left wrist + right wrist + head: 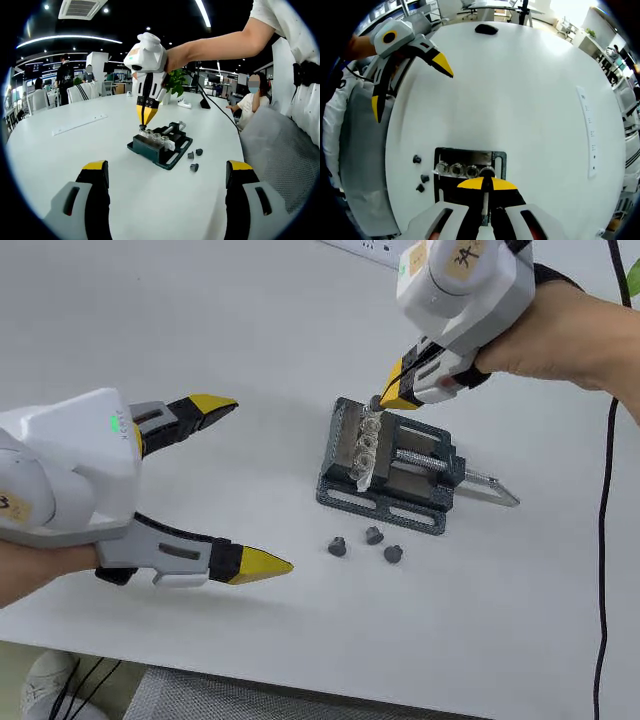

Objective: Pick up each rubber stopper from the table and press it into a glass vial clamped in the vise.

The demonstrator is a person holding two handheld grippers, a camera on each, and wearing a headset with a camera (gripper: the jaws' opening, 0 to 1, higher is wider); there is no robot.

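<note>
The left gripper (256,484) hangs wide open over the white counter (200,320). Three dark grey rubber stoppers (373,535) lie just before the dark metal vise (420,485), which clamps a row of clear glass vials (367,445). The right gripper (388,400) is closed on a fourth stopper (376,401) at the farthest vial.

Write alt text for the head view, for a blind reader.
The right claw, shut on a rubber stopper, holds it at the end vial in a vise. Three loose stoppers lie on the table nearby; the left claw hangs open.
</note>
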